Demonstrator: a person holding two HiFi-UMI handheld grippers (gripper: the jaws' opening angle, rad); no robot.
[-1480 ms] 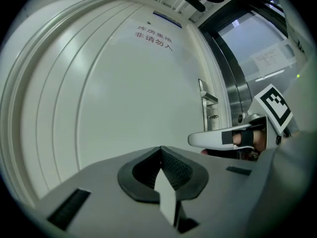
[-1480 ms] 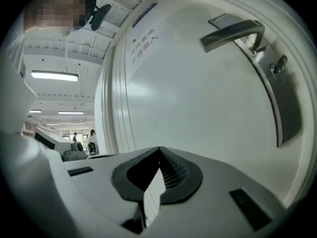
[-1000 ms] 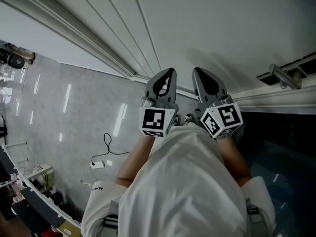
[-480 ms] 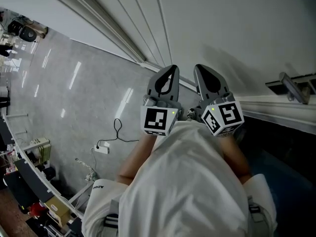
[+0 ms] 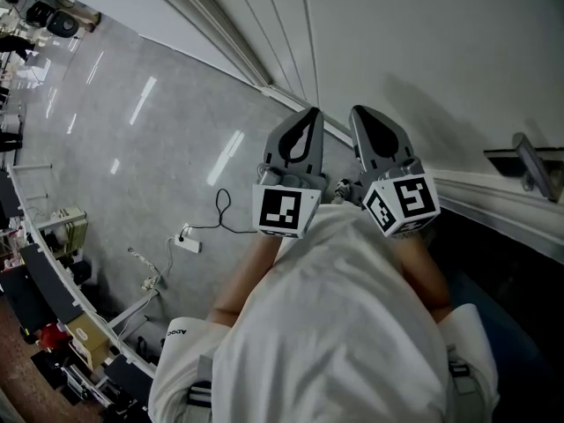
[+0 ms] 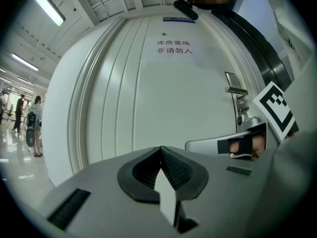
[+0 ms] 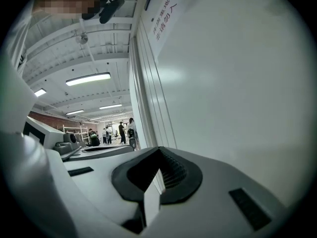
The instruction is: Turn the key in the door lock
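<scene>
head view: the left gripper (image 5: pixel 306 123) and the right gripper (image 5: pixel 364 120) are held side by side in front of the person's chest. both are aimed at the face of the white door (image 5: pixel 423 33). their tips are near it, but i cannot tell whether they touch. each has its jaws together. the door handle (image 5: pixel 531 164) sticks out near the door's right edge, well to the right of both tools, and the right gripper is the nearer one. the lock itself is not clear here.

left gripper view: the jaws meet in a closed point with nothing between them. ahead is the door's middle panel, under a red printed sign (image 6: pixel 174 46). at the door's right edge the handle's lever runs level. just below it sits a small round fitting that i take for the lock (image 6: pixel 240 117). it is too small to say whether a key is in it. the right gripper's body lies between this tool and the lock.

right gripper view: the jaws are pressed together and empty. the view takes in bare door panel, the door frame mouldings (image 7: pixel 148 73) at the left and a lit hall (image 7: pixel 99 128) beyond. neither handle nor lock shows, so i judge the lock lies off to this tool's right, outside its aim.

closed, empty tools away from the lock fit either a reach for the key to come or a turn already made. in both cases the lock lies rightward along the door, nearest the right hand.
</scene>
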